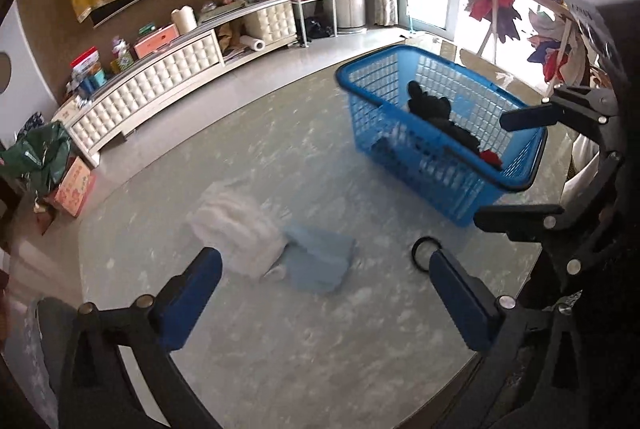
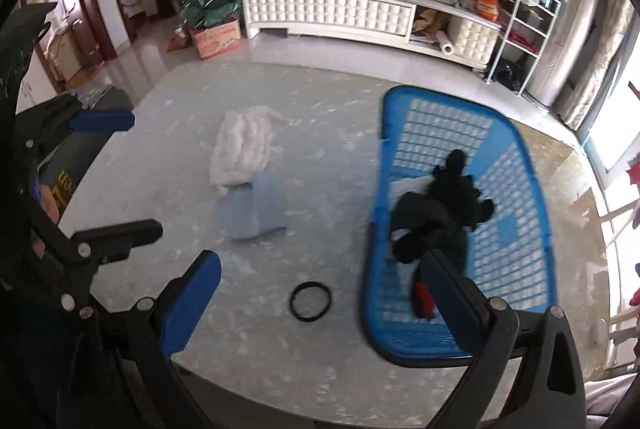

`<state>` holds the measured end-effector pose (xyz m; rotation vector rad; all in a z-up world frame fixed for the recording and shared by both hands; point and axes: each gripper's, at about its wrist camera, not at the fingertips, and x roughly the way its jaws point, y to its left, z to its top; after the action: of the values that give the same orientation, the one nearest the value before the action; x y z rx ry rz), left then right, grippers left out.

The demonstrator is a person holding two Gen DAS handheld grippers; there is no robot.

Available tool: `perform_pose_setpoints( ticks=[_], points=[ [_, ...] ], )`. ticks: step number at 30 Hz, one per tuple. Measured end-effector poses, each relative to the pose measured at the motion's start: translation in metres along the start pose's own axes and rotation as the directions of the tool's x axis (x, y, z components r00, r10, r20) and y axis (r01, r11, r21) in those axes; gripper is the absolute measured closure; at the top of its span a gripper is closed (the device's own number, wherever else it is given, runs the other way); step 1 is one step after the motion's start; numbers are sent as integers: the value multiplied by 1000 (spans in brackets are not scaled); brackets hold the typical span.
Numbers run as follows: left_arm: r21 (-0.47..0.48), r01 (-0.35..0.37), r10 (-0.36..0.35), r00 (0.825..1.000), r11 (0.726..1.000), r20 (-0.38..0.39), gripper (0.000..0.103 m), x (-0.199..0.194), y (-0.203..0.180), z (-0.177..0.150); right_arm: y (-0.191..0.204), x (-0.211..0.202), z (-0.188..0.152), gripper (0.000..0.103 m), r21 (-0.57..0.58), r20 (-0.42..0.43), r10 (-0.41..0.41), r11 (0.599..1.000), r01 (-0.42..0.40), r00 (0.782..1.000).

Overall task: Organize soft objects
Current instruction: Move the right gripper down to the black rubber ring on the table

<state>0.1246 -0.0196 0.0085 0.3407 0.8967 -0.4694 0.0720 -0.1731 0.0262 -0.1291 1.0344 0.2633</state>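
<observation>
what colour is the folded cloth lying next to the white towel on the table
Light blue. The folded cloth shows best in the right wrist view, touching the white towel.

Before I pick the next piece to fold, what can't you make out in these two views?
- Blue basket, right wrist view: its contents under the black garment are hidden, and the right claw's finger covers the near corner.
- Red item: mostly hidden by that finger and blurred; kind unclear.
- White towel and light blue cloth, left wrist view: motion blur hides how neatly they are folded.

basket: blue plastic lattice | towel: white fluffy cloth | table: glossy marbled top
</observation>
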Motion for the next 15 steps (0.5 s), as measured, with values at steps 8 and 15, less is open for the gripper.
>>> perform_pose_setpoints(
  ticks=[8,15],
  points=[
    [-59,-20,19,1000,998,-23,0,-3,26,-38,33,24,-2,3,-33,-39,36,999,-37,999],
    [-96,-31,24,998,995,-65,0,14,38,-68,58,42,-9,3,-65,-87,59,996,-65,994]
  ],
)
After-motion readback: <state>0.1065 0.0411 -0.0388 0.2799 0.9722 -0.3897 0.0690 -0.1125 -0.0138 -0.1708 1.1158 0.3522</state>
